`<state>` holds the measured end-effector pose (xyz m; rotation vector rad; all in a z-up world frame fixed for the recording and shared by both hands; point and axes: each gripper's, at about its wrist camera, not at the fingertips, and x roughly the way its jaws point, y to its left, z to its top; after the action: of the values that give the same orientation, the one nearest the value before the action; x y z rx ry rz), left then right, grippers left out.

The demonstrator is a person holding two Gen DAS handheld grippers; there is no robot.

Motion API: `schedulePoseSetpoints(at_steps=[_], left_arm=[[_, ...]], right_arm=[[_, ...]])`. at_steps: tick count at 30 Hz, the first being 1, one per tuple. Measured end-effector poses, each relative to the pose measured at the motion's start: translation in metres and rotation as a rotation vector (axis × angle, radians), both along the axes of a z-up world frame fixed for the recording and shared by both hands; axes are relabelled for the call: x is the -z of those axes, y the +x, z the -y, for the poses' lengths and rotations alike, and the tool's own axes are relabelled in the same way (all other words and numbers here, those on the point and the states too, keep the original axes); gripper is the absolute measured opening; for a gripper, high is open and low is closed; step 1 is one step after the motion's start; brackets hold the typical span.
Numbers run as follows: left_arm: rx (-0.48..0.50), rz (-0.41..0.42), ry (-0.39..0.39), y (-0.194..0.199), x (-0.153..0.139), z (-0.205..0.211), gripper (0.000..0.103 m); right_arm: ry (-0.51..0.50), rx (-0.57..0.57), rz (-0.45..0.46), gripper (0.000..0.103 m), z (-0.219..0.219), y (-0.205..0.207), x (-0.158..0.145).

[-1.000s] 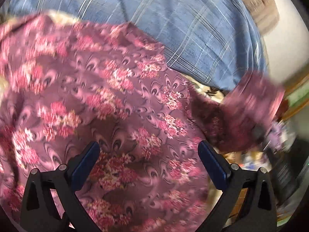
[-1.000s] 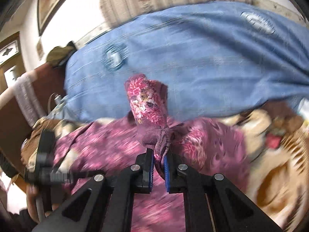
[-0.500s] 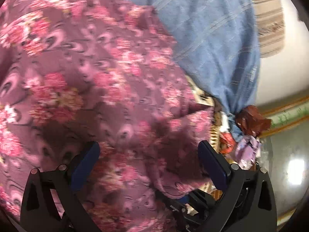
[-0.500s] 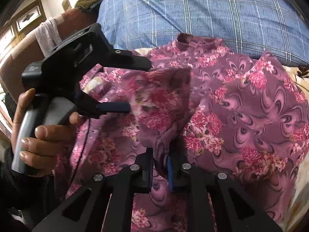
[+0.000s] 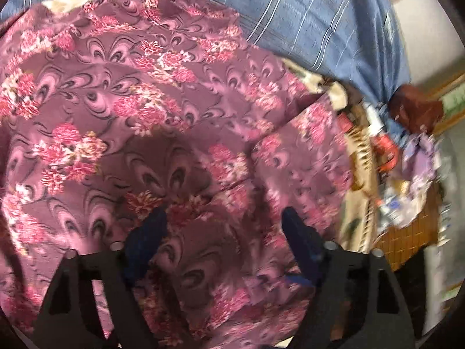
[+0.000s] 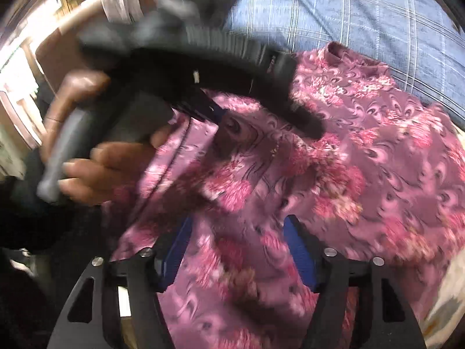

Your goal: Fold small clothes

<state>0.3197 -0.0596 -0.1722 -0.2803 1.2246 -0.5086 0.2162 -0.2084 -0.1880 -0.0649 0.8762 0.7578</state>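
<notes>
The floral garment [image 5: 180, 110] lies spread near a blue checked cloth [image 5: 319, 14]. The right gripper [image 6: 238, 250] has just let its fold go, jaws opening; the left gripper [image 5: 223, 232], still unclamped, has been narrowing. Best to flatten the fold before regripping.

- The floral garment [image 5: 162, 110] runs off the left and bottom edges of the left wrist view; what lies under it is hidden.
- Right of the left hand-held gripper [image 5: 223, 226], a smeared clutter of small objects [image 5: 407, 180] is too blurred to name.
- In the right wrist view, the left hand-held gripper [image 6: 255, 110] is motion-blurred; its pads cannot be made out.
- The hand [image 6: 96, 163] on its handle is blurred; its sleeve vanishes into the dark left edge.
- Cloth between the right hand-held gripper [image 6: 238, 250] fingers is smeared.
</notes>
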Motion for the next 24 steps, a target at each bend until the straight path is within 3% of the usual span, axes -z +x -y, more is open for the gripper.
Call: schedulePoseSetpoints(at_steps=[3, 4, 5, 6, 8, 9, 11, 14, 18, 21, 23, 24], left_arm=[[0.013, -0.005, 0.074, -0.008, 0.003, 0.005, 0.038], [0.013, -0.013, 0.071, -0.011, 0.005, 0.005, 0.013], [0.013, -0.011, 0.061, -0.015, 0.006, 0.004, 0.009], [-0.003, 0.016, 0.047, -0.023, 0.003, -0.001, 0.009], [-0.058, 0.045, -0.021, -0.039, -0.007, -0.019, 0.008], [-0.078, 0.049, -0.077, -0.046, -0.012, -0.027, 0.008], [-0.117, 0.054, -0.168, -0.064, -0.023, -0.048, 0.008], [-0.179, 0.061, -0.247, -0.098, -0.036, -0.073, 0.008], [-0.262, 0.061, -0.184, -0.125, -0.018, -0.09, 0.008], [-0.212, 0.004, -0.108, -0.125, 0.019, -0.078, 0.008], [-0.193, 0.029, -0.088, -0.131, 0.026, -0.074, 0.008], [-0.192, 0.05, -0.086, -0.133, 0.027, -0.072, 0.008]], right_arm=[[0.163, 0.163, -0.01, 0.068, 0.047, 0.003, -0.009], [0.212, 0.27, -0.019, 0.068, 0.067, 0.007, -0.012], [0.238, 0.364, -0.023, 0.067, 0.083, 0.011, -0.013], [0.272, 0.464, -0.037, 0.065, 0.101, 0.015, -0.013], [0.322, 0.59, -0.076, 0.044, 0.124, 0.02, -0.006], [0.331, 0.633, -0.097, 0.04, 0.129, 0.023, -0.001], [0.307, 0.702, -0.124, 0.039, 0.137, 0.031, 0.006], [0.297, 0.707, -0.13, 0.039, 0.134, 0.039, 0.002], [0.239, 0.685, -0.105, 0.041, 0.121, 0.037, -0.006], [0.238, 0.673, -0.116, 0.045, 0.109, 0.042, -0.011], [0.207, 0.687, -0.093, 0.065, 0.106, 0.045, -0.022], [0.191, 0.691, -0.081, 0.067, 0.104, 0.049, -0.026]])
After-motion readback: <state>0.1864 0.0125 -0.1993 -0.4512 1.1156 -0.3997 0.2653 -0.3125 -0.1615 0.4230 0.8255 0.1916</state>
